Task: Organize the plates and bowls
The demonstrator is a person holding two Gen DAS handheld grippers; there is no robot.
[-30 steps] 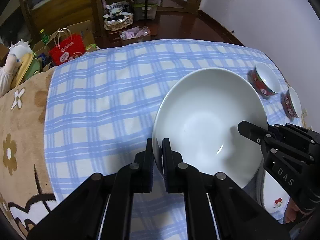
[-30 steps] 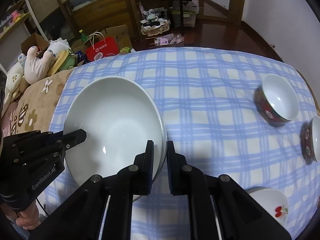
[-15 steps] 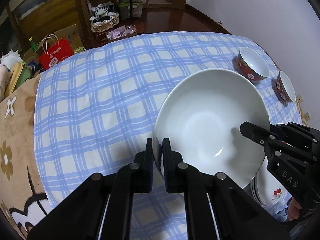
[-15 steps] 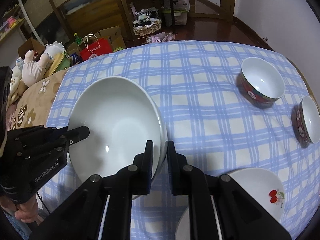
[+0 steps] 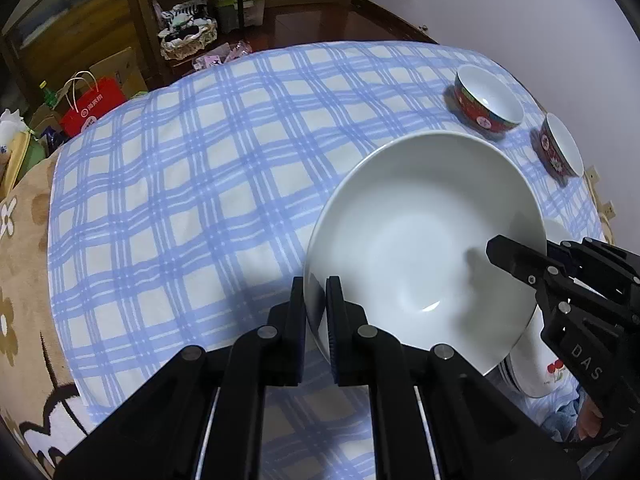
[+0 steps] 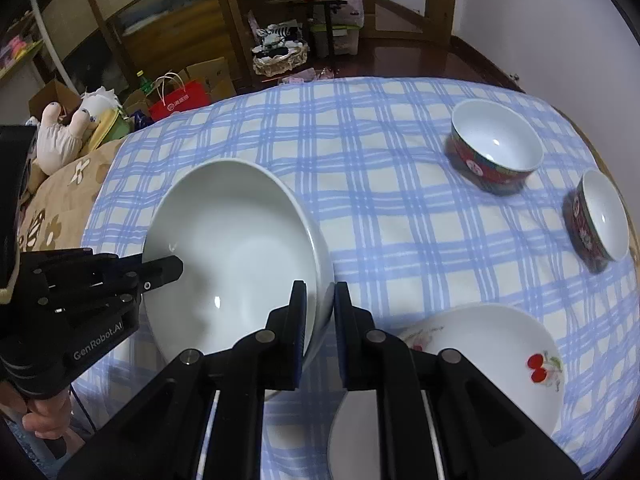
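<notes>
- The table wears a blue checked cloth (image 6: 400, 208), and all the dishes sit on it or hang over it.
- The big white bowl (image 6: 236, 248) is the thing being moved. It is held up over the cloth, tipped a little, with its open side up.
- The bowl is round, so it has no long way. What counts is its rim, and the two grippers hold that rim on sides nearly across from each other.
- The left gripper (image 5: 316, 312) is pinched shut on the bowl's left rim, one finger inside and one outside.
- The right gripper (image 6: 320, 312) is pinched shut on the bowl's right rim in the same way.
- The cherry plates (image 6: 492, 356) lie low on the right, just beside the right gripper and close below the bowl's right side. They look like a small stack, with one more white rim peeking out below.
- So the stack lies to the right of the bowl, and the right hand is the nearer one. My guess is the bowl goes onto those plates, so both hands must slide it right and down together.
- Two small red bowls (image 6: 496, 148) (image 6: 600, 216) sit farther off to the right, well apart from the big bowl, near the table's far edge.
</notes>
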